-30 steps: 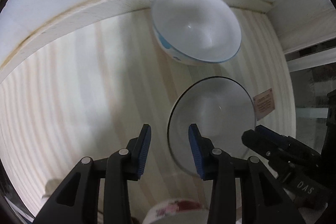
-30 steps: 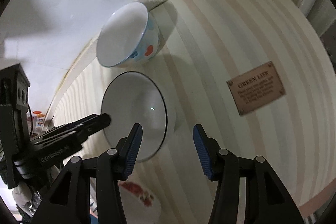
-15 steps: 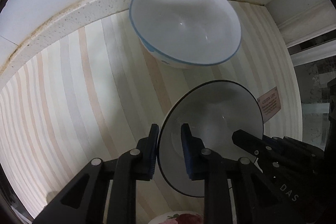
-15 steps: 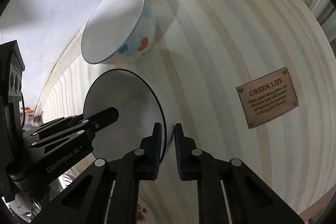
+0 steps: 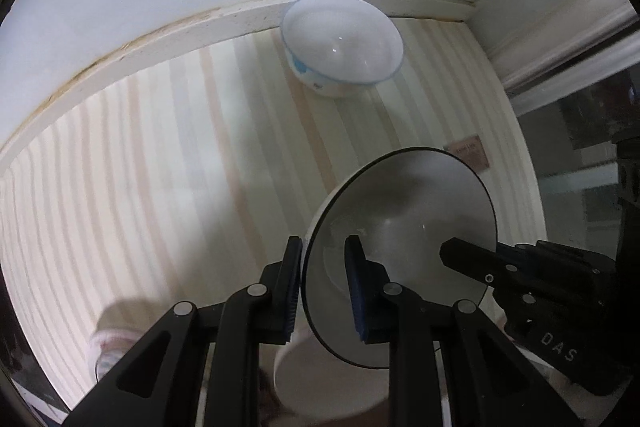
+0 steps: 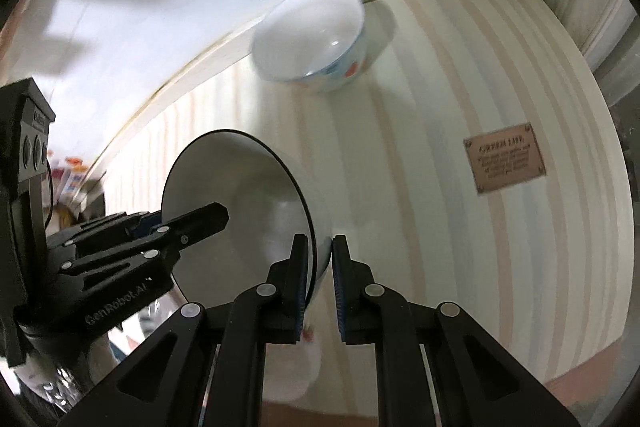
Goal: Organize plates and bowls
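A white bowl with a thin black rim (image 5: pixel 404 227) hangs tilted above the striped mat (image 5: pixel 160 167). My left gripper (image 5: pixel 322 251) is shut on its left rim, one pad inside and one outside. My right gripper (image 6: pixel 320 247) is shut on the opposite rim of the black-rimmed bowl (image 6: pixel 240 195). Each gripper shows in the other's view, the right one's fingers (image 5: pixel 472 259) reaching in from the right. A second white bowl with a blue rim and flower prints (image 5: pixel 342 43) (image 6: pixel 308 35) stands on the mat at the back, against the ledge.
Under the held bowl sits another white bowl (image 5: pixel 328 383) with red flower prints (image 6: pixel 296 359). A brown label plaque (image 6: pixel 504 157) is fixed to the mat at the right. A white ledge and wall (image 5: pixel 200 23) bound the far side. A small flowered dish (image 5: pixel 112 339) lies at the lower left.
Both grippers closed on opposite rims of the black-rimmed bowl and lifted it off the mat. The blue-rimmed bowl now looks smaller and farther away.
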A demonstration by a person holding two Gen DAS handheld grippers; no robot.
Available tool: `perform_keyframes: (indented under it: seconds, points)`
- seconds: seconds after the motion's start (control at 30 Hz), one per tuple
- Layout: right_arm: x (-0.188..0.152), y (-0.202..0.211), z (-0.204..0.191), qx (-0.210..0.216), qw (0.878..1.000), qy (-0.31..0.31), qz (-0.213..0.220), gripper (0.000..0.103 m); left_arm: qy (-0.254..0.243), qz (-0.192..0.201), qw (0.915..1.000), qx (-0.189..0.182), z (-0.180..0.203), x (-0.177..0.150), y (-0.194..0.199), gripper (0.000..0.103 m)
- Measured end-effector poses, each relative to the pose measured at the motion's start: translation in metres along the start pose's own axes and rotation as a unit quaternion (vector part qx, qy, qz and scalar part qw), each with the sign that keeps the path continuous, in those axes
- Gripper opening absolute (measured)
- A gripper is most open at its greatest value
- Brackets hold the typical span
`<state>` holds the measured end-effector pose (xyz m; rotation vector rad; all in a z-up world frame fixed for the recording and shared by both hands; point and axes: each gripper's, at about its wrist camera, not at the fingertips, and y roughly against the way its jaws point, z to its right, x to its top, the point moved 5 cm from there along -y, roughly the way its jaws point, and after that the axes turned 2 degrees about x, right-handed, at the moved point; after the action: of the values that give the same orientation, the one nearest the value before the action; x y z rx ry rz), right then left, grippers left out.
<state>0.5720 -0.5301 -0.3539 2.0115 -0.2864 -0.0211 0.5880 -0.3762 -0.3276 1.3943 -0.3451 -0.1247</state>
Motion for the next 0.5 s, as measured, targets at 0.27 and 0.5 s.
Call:
perform_keyframes:
  seconds: [0.27, 0.5]
  points:
    - [-0.063, 0.007, -0.024, 0.017, 0.999, 0.013, -0.033, 0.014, 0.007, -0.022, 0.9997, 0.001, -0.010, -0.054, 0.012, 0.019]
    - [-0.100, -0.018, -0.026, 0.021, 0.997, 0.005, -0.072, 0.014, 0.015, -0.054, 0.9983, 0.012, -0.018, -0.081, -0.012, 0.019]
